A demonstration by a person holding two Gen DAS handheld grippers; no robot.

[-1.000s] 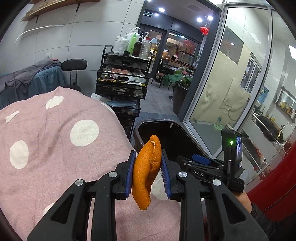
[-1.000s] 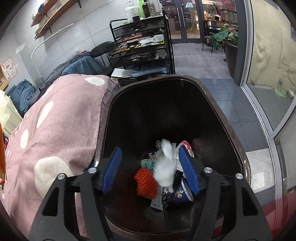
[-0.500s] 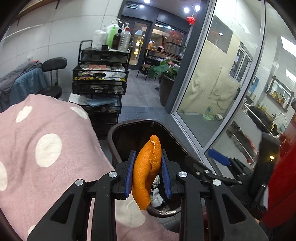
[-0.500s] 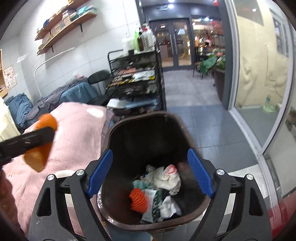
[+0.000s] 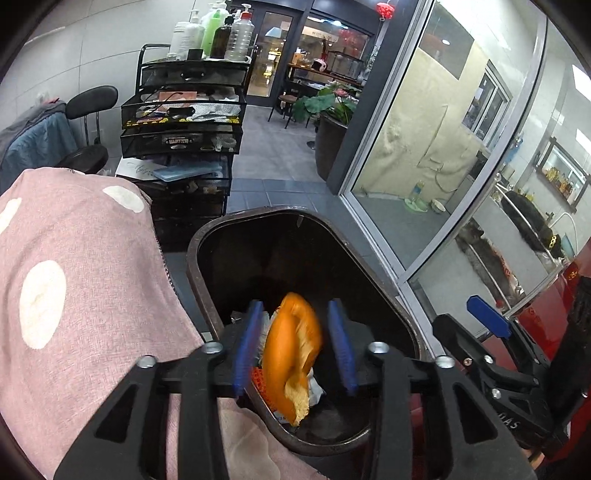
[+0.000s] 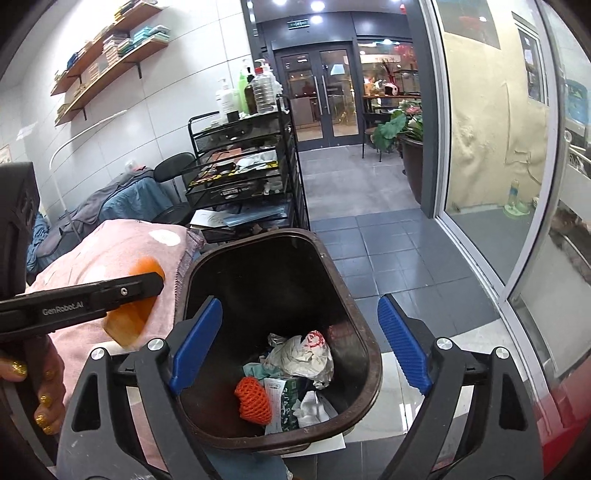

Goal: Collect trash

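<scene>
1. Over the brown bin (image 5: 207, 280), one orange peel (image 5: 291, 350) hangs blurred between the left gripper (image 5: 295, 345)'s fingers, which have just been opening and no longer press it.
2. Inside lie one orange net (image 6: 253, 400) and one crumpled wrapper (image 6: 303, 354).
3. Right gripper (image 6: 301, 343): fingers spread, empty.
4. Left gripper's side reads "GenRobot.AI".

Bright ceiling spotlights (image 6: 317, 5) — fisheye bending at edges, dark corners, motion blur on orange peel (image 5: 291, 350).
</scene>
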